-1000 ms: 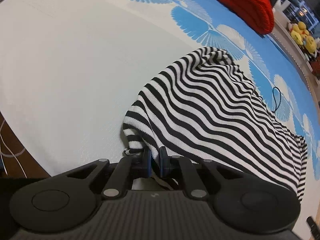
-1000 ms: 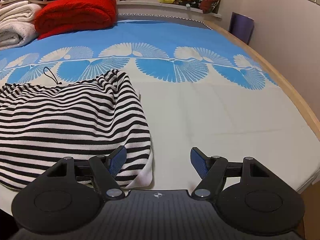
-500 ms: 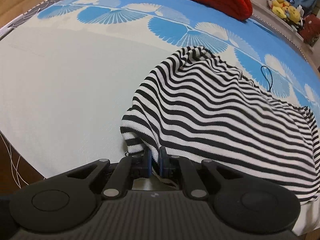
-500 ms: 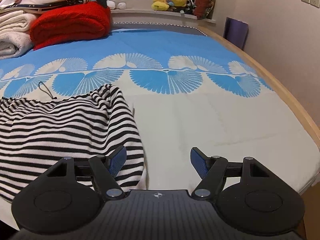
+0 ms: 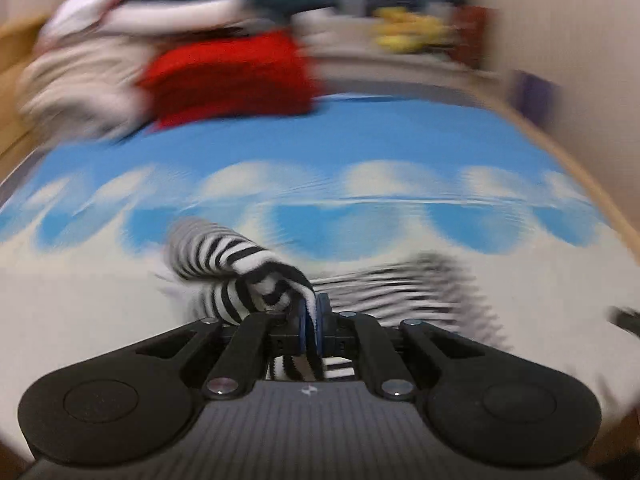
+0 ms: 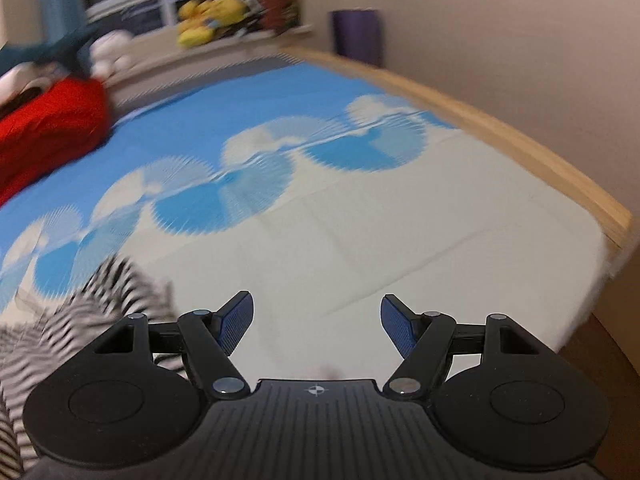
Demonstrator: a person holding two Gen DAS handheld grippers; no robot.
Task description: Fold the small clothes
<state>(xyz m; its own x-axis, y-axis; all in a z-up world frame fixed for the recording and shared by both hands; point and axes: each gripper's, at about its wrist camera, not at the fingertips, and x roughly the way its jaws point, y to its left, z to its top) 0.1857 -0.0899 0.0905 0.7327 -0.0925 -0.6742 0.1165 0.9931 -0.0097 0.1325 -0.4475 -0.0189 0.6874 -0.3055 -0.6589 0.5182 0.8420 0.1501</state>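
Left wrist: left claw [image 5: 311,314] clamps striped garment [image 5: 224,258] edge; right claw [image 6: 317,320] agape, bare bedspread [image 6: 360,240] ahead.

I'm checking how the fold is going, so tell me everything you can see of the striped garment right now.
The striped garment is a black-and-white, horizontally striped knit, soft and limp. One edge is pinched between the closed pads of the left gripper, bunched into a raised fold there, with more cloth trailing to the right across the bedspread. In the right wrist view its blurred body lies at the lower left, beside the open right gripper, which does not touch it. Motion blur hides finer detail.
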